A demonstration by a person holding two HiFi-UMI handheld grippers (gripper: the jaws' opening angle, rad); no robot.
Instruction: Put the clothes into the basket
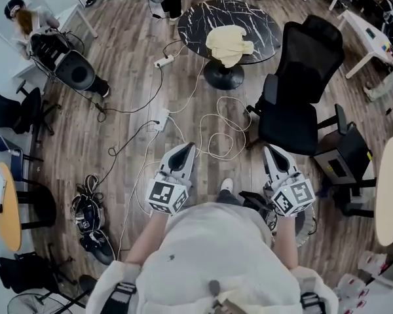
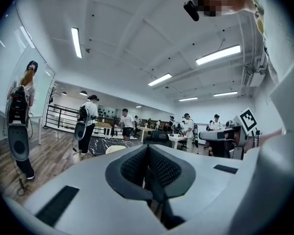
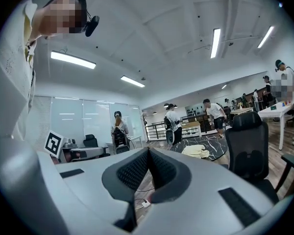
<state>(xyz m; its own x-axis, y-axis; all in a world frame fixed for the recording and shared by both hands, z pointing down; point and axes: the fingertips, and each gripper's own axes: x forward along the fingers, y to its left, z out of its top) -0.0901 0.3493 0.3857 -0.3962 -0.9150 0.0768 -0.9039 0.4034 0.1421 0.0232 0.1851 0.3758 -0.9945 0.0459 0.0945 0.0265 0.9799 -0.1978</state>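
Nearest: left gripper (image 1: 183,153) and right gripper (image 1: 274,154) held out level in front of the body, each with jaws pressed together on nothing. No garment secured yet. Must open before any grab, or will only nudge the cloth.

Just beyond, on the floor: loops of white cable (image 1: 217,131) and a power strip (image 1: 161,118) lying across the way to the table. Likely to trip or snag a foot on the way forward.

To the right: black office chair (image 1: 306,77) close beside the route, apt to catch the right elbow or gripper.

Farther: round marble tabletop (image 1: 255,18) carrying the clothes (image 1: 228,43), a pale yellow heap near the front edge, part draped toward the rim. Could slide off under a clumsy pinch, or come up by one layer only.

No basket found in any view, so a risk of lifting the garment without knowing where to drop it.
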